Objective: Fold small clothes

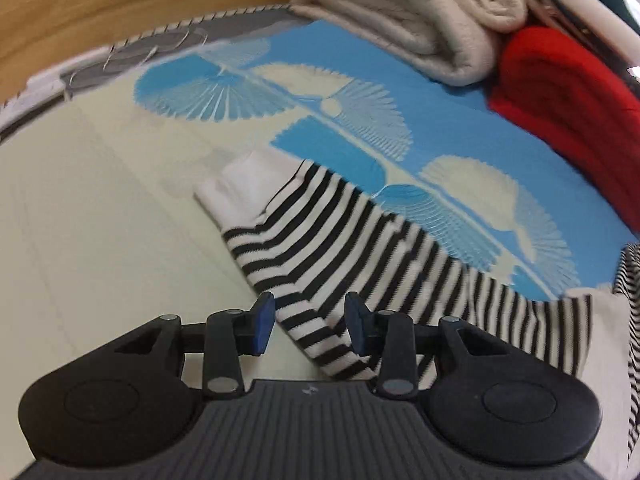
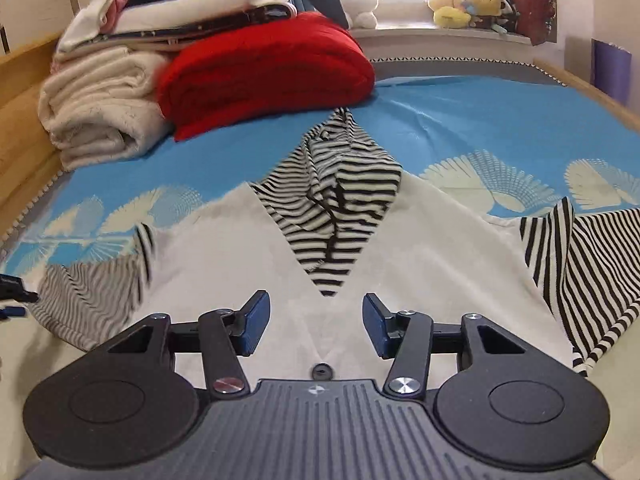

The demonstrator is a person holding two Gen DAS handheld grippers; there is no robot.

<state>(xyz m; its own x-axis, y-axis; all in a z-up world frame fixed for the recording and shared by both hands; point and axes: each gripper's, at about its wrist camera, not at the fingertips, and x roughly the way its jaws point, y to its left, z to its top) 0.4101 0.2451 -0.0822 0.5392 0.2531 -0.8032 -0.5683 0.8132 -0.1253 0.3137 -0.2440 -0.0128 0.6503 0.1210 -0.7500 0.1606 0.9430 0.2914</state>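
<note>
Left hand-held gripper [image 1: 310, 322]: jaws part-open, nothing clamped. The striped sleeve [image 1: 320, 240] of the garment runs under and between the pads, white cuff [image 1: 240, 188] well ahead and to its left. Can't tell if the pads touch the cloth; no pinch visible.

Right hand-held gripper [image 2: 316, 326]: jaws part-open, empty. It hangs over the white front [image 2: 224, 264] of the garment, the V-neck and striped hood [image 2: 340, 184] straight ahead, a dark button [image 2: 321, 370] just behind the pads. Second striped sleeve [image 2: 580, 264] off to its right. Garment lies spread on the bed [image 2: 460, 120], roughly flat, no fold made yet by my read.

Risks:
- Left closes on only the top layer of the sleeve: the sleeve drags unevenly, fold comes out skewed.
- Left grips mid-sleeve, not near the cuff: the cuff end flops and bunches when swung over the body.
- Right pinches the bedsheet along with the white panel, since both are thin and flat: the sheet lifts and the whole garment shifts.
- Hood is bunched; folding over it leaves a lump.
- Red folded blanket [image 2: 264, 72] and cream blanket [image 2: 100, 108] sit ahead-left of the right gripper; a wide swing of the sleeve could snag them.

Writing: none legible. A small pale mark sits on each gripper body, too small to read. No garment label visible.
</note>
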